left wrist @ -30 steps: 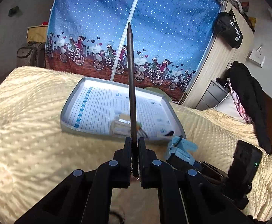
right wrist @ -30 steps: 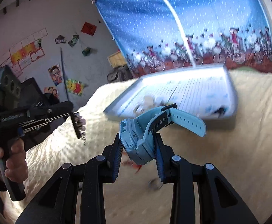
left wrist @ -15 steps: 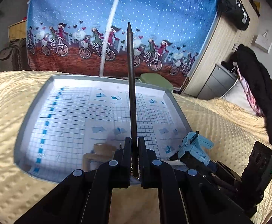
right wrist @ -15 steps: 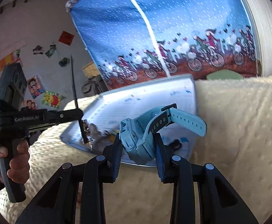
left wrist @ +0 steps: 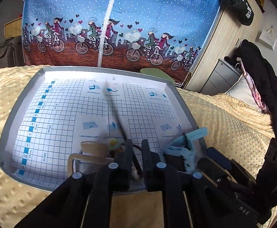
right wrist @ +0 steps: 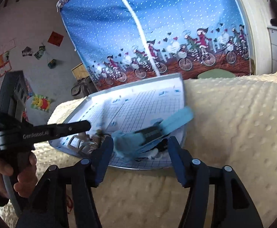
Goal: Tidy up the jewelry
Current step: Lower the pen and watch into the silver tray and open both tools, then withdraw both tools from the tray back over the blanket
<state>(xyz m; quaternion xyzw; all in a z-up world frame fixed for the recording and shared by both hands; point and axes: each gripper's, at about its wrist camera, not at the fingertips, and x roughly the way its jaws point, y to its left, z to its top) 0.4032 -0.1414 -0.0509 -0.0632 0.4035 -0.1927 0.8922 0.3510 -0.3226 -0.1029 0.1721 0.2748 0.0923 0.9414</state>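
A grey tray [left wrist: 20,102] lined with grid paper lies on the yellow blanket. My left gripper [left wrist: 138,149] is open over its near edge. A dark hair stick [left wrist: 119,121] with a pale flower end lies blurred on the paper just ahead of the fingers. A tan buckle-like piece [left wrist: 90,152] sits to their left. My right gripper [right wrist: 140,142] is open wide at the tray's [right wrist: 182,87] near right corner. The light blue watch [right wrist: 151,131] shows blurred between its spread fingers, and I cannot tell if it touches them. The watch [left wrist: 182,146] rests by the tray's right rim.
The bumpy yellow blanket [right wrist: 233,133] spreads all around the tray. A blue fabric wardrobe with bicycle print [left wrist: 119,28] stands behind, a wooden cabinet [left wrist: 224,43] and a black coat [left wrist: 262,79] to the right. A hand [right wrist: 22,178] holds the left gripper [right wrist: 81,126].
Both grippers went from shut to open. The hair stick dropped from upright in the left fingers onto the tray. The watch left the right fingers' grip at the tray's corner.
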